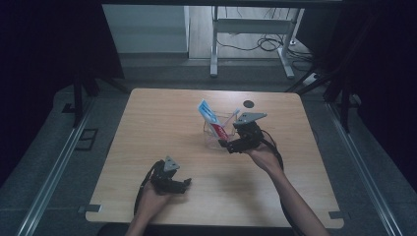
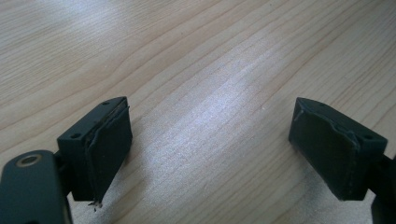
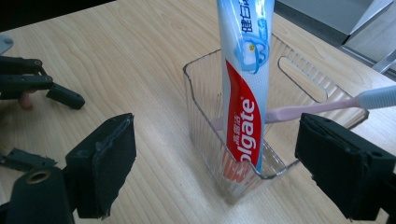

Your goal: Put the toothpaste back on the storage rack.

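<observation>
Two grippers up, both with jaws spread wide and nothing between them. Right gripper (image 1: 230, 145) sits just beside the clear plastic bin (image 3: 201, 93), jaws aimed at its near corner, apart from it as far as I can see. Bin stands right of centre on the wooden surface (image 1: 162, 128). Toothpaste tube (image 3: 243, 93) is inside, standing on end, leaning against the near wall, top sticking well above the rim. Pink toothbrush (image 3: 303, 108) also in the bin, lying at a slant, its pale handle end poking out over the rim on the side by the right gripper's right jaw. Left gripper (image 1: 183, 183) is near the front edge of the surface, well apart from the bin, held in the person's left hand (image 1: 153, 196); its own view has bare wood under the jaws. Small dark round spot (image 1: 249, 103) on the surface behind the bin.
</observation>
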Tool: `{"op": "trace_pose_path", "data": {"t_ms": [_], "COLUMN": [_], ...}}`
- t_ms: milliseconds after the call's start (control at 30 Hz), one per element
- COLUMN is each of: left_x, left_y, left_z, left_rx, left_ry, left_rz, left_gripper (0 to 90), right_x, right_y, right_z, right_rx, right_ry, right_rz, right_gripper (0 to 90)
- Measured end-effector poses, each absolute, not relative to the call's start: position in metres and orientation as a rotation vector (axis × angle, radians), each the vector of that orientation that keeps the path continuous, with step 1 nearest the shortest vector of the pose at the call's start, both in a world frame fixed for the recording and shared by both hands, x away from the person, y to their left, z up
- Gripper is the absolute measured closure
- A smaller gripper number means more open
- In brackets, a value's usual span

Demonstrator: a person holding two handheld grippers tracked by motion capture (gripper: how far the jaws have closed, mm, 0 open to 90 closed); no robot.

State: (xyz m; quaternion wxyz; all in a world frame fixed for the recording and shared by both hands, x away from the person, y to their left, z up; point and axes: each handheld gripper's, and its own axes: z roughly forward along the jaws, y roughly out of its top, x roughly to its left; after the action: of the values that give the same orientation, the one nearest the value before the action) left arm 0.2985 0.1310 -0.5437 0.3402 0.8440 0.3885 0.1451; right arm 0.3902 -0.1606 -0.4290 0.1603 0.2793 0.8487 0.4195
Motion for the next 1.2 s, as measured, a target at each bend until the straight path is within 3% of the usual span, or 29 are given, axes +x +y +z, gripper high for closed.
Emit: {"op": "trace_pose_path", "data": {"t_ms": [1200], "left_x": [0.298], "left_y": [0.131], "left_z": [-0.544], "left_rx": [2.191], "left_ry": [1.013], "left_rz": [0.379], "left_gripper": [13.4], "right_x": [0.354], "right_y": [-0.21], "right_z": [-0.453], "right_rx": [0.867], "right_ry": [2.396], "right_rz": [1.199], "right_gripper": [12.2]}}
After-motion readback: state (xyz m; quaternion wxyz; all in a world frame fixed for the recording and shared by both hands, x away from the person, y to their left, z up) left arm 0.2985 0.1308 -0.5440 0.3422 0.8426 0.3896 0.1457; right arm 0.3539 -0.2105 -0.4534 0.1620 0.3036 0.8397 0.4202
